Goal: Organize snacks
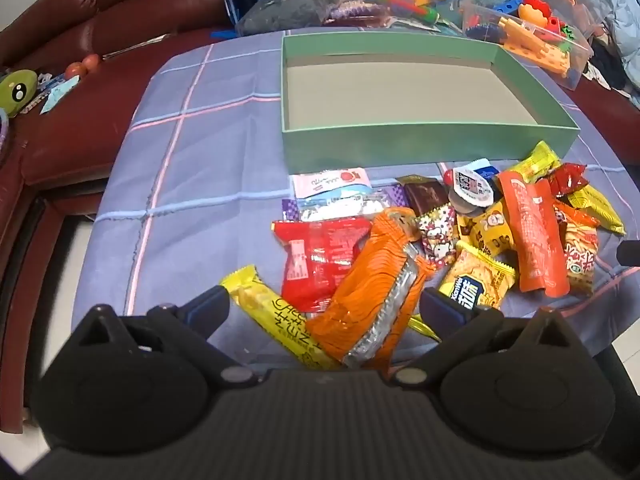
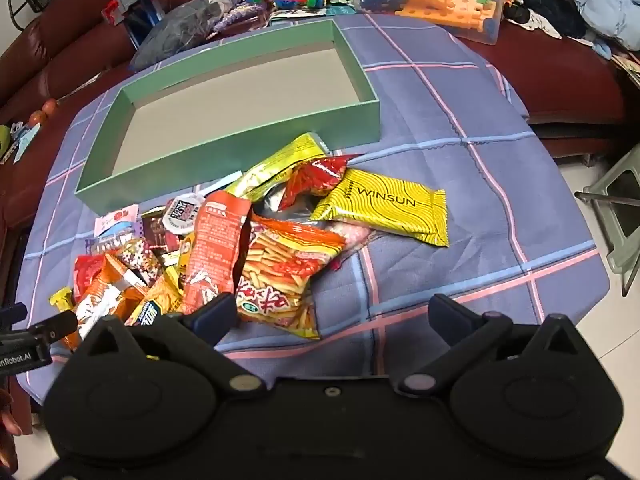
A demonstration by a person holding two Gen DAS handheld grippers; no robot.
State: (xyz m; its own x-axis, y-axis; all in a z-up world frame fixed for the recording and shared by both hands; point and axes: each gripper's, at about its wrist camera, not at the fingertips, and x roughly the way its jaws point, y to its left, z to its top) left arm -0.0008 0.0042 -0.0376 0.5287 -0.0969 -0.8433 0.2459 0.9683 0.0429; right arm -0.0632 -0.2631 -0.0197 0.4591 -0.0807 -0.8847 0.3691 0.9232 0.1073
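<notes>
Left tool [image 1: 324,300] spread, straddling orange wafer pack [image 1: 372,284] at near edge of snack pile; right tool [image 2: 328,314] spread, empty, over fries bag [image 2: 286,276]; green box [image 1: 424,140] empty behind pile on counter; sorting likely just starting; next: pinch pack, lift into box.

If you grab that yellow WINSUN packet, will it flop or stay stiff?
The yellow WINSUN packet looks puffy, so it's probably light and would dent rather than hold stiff. Its shiny wrapper may slip between fingers. It lies flat on the cloth, so it shouldn't roll.
</notes>
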